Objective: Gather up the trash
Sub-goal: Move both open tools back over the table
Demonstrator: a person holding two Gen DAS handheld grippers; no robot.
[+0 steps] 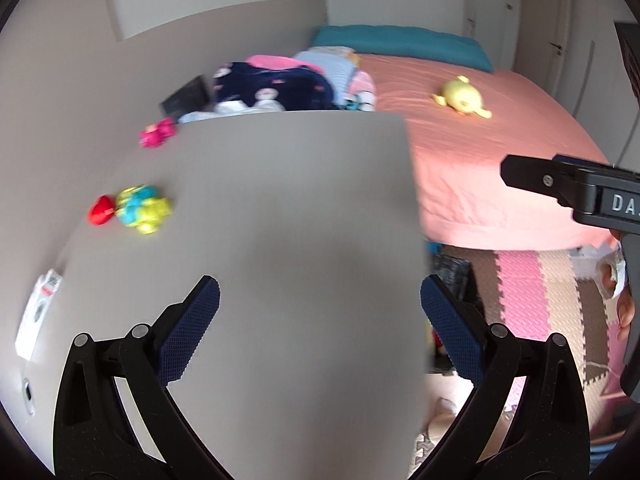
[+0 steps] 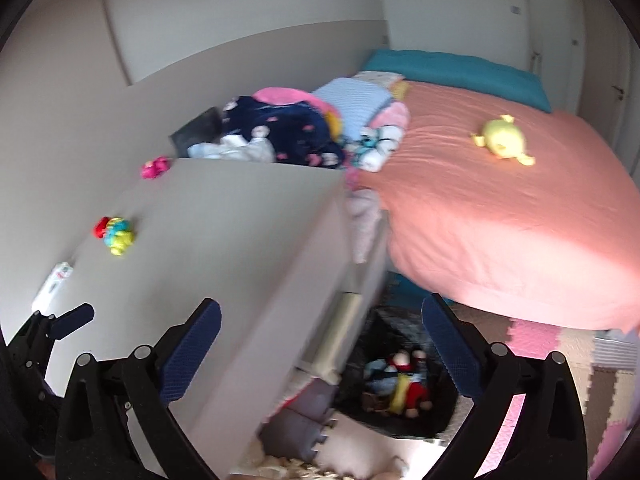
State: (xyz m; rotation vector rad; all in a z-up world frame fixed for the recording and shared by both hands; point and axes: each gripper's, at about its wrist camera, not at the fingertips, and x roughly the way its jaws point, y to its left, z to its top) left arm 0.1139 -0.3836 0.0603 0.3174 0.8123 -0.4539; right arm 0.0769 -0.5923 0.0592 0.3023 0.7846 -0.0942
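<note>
White packet (image 1: 38, 314) lies on the dresser (image 1: 280, 220), left of the open left gripper (image 1: 320, 332) fingers.

Matt, smooth grey cabinet top (image 1: 280, 208), wrinkled pink cloth bedsheet (image 1: 472, 152), and foam puzzle-mat floor (image 1: 532, 292).

Dresser top (image 1: 288, 208): grey; a multicoloured toy (image 1: 136, 208), a pink toy (image 1: 157, 133) and a white packet (image 1: 38, 312) along its wall side.
Bed (image 1: 472, 152): salmon sheet; yellow plush (image 1: 460, 96), teal pillow (image 1: 404, 42), heaped clothes (image 1: 280, 84).
Floor (image 1: 532, 296): pink and beige foam tiles; a black bin of toys (image 2: 396, 384).
</note>
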